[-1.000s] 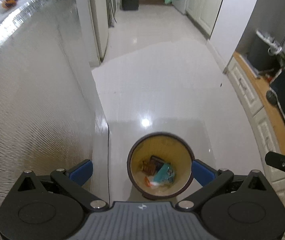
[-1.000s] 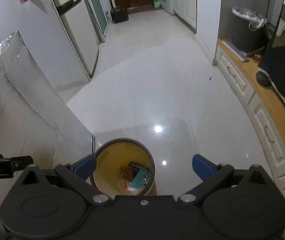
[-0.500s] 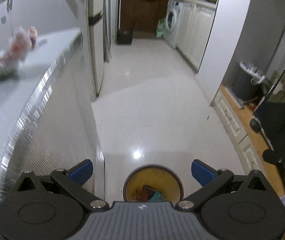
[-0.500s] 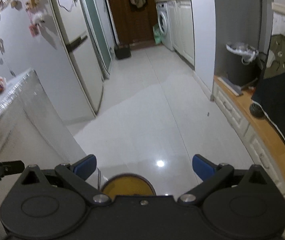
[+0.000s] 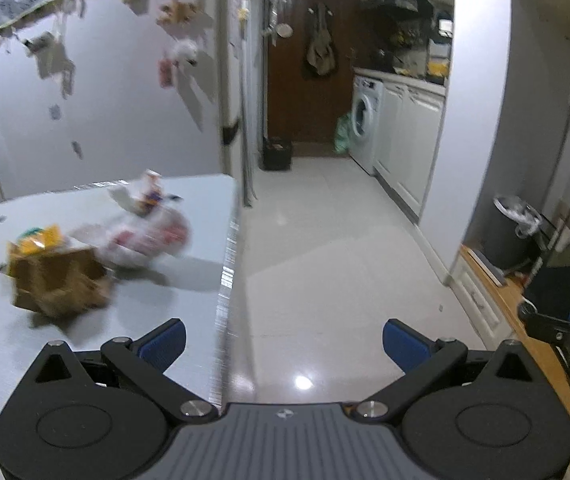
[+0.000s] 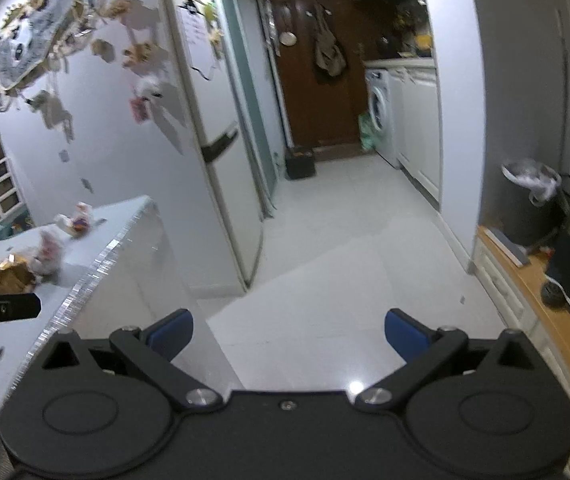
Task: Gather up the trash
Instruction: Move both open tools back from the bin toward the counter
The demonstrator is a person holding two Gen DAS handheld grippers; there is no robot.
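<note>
Trash lies on the grey table [image 5: 189,280]: a crumpled brown paper bag [image 5: 59,282], a clear plastic bag with red print [image 5: 145,240], and a small white and purple wrapper [image 5: 143,196] farther back. The same pile shows small in the right wrist view, with the brown bag [image 6: 9,276] nearest. My left gripper [image 5: 283,344] is open and empty over the table's right edge, the trash ahead to its left. My right gripper [image 6: 287,334] is open and empty beside the table, over the floor. The trash bin is out of view.
A fridge [image 6: 213,128] with magnets stands behind the table. The white tiled floor [image 5: 325,248] runs to a brown door [image 5: 309,60] and a washing machine [image 5: 365,120]. A grey bin with a liner [image 5: 515,232] and a wooden counter [image 6: 533,300] are at the right.
Both grippers have lifted and tilted up from over the round bin on the floor. The bin has dropped out of view and the tabletop with trash has come into view.
</note>
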